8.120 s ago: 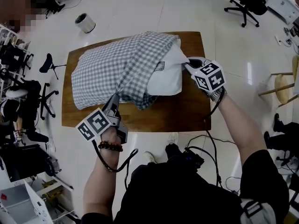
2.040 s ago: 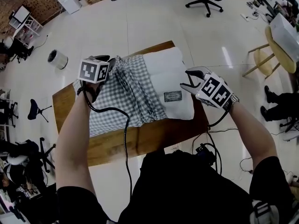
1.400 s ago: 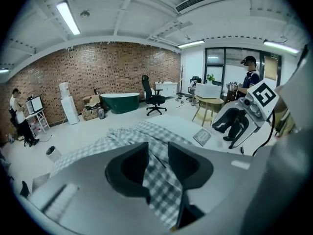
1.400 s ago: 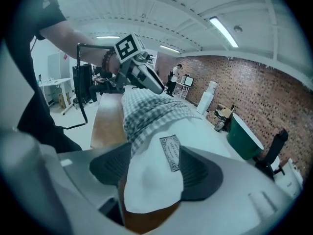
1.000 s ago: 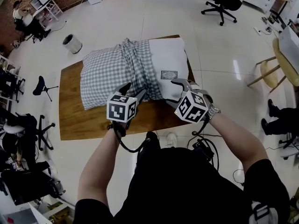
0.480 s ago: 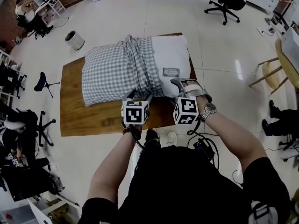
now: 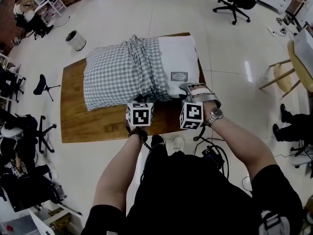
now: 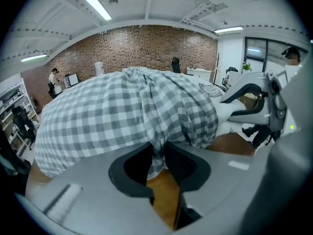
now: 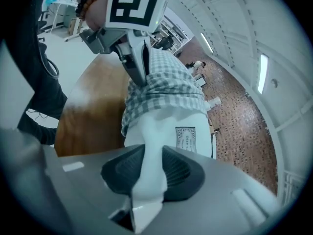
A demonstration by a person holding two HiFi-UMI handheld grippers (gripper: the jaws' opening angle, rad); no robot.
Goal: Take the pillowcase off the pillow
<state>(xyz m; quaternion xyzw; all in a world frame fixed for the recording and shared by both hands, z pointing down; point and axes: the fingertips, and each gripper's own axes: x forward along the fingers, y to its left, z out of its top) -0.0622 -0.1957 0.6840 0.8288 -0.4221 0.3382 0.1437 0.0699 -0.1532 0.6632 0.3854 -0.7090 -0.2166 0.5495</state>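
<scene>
Firstly, confirm left gripper (image 8: pixel 157 156) closing on bunched pillowcase (image 8: pixel 117 112), right gripper (image 9: pixel 149 166) closing on pillow (image 9: pixel 164 124) corner, then draw cloth toward 9 o'clock

Brightly and evenly lit from ceiling strips (image 8: pixel 98 6); white glare on glossy floor (image 7: pixel 244 66). Strongly bent and dark-cornered in both gripper views, soft up close, bluish on the right.

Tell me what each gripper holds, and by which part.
Left gripper, fingers closing, pinches the pillowcase at its bunched near edge; right gripper, also closing, pinches the pillow at its uncovered near edge.
</scene>
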